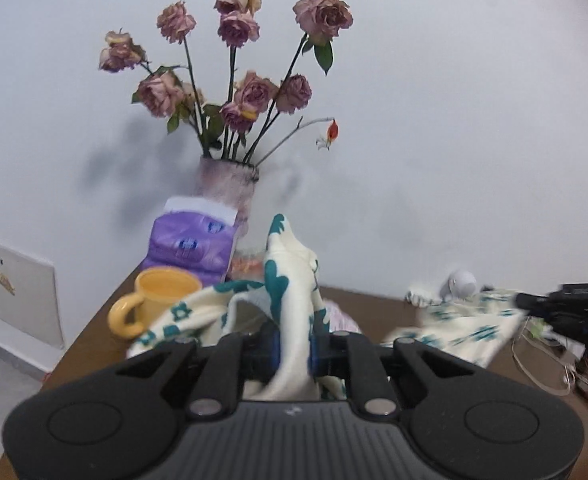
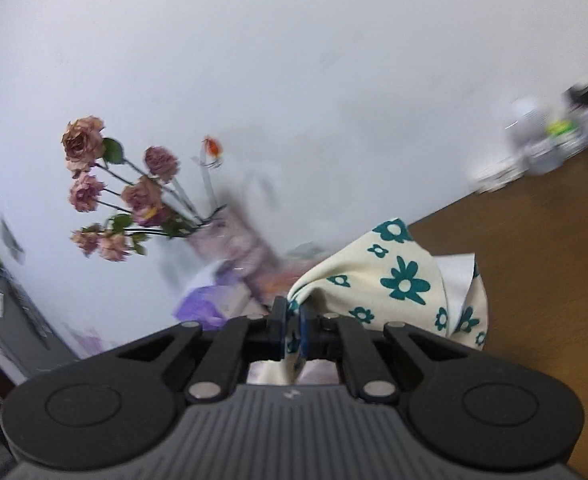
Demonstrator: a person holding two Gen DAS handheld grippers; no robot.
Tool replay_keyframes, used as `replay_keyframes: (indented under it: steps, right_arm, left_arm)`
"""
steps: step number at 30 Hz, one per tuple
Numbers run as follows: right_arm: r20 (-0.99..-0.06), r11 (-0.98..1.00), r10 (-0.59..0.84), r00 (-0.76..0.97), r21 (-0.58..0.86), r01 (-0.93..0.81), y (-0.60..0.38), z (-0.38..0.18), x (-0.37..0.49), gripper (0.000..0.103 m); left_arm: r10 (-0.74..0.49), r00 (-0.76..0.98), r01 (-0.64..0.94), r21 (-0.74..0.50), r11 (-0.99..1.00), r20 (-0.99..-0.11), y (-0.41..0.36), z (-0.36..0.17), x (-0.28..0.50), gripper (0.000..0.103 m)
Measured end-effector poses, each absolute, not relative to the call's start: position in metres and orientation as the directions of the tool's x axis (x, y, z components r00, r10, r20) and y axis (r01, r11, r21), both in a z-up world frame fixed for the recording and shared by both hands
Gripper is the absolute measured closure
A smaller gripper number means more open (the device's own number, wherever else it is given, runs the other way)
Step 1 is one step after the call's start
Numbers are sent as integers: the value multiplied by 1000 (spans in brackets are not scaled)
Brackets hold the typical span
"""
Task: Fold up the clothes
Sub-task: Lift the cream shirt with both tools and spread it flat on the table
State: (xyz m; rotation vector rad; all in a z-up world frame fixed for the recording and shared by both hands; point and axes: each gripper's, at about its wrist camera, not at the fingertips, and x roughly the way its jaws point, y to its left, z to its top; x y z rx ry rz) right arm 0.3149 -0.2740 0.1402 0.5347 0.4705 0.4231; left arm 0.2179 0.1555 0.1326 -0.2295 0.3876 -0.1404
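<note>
The garment is cream cloth with teal flowers (image 1: 290, 280). My left gripper (image 1: 294, 350) is shut on a bunched fold of it that sticks up between the fingers, lifted above the brown table (image 1: 94, 328). The cloth stretches right to my right gripper (image 1: 534, 304), seen at the right edge holding its other end. In the right wrist view my right gripper (image 2: 292, 326) is shut on the cream floral cloth (image 2: 402, 280), which drapes right over the table (image 2: 534, 260). That view is tilted and blurred.
A vase of dried pink roses (image 1: 230, 184) stands at the back by the white wall, with a purple tissue pack (image 1: 192, 244) and a yellow mug (image 1: 154, 300) in front. Cables and small white items (image 1: 460, 284) lie at the back right. Blurred bottles (image 2: 546, 140) stand far right.
</note>
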Motion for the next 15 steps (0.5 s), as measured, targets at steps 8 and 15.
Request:
replay_keyframes:
  steps: [8,15]
  right_arm:
    - [-577,894,381,723,430,-127,-336,60,223,98]
    - [-629,897,367,685,435,-82,-339,26,169,97]
  left_arm:
    - [-251,799,110,-277,954,-546,146,54,169,91]
    - [-243,780,88,-284,955,-577,147,38,143,91]
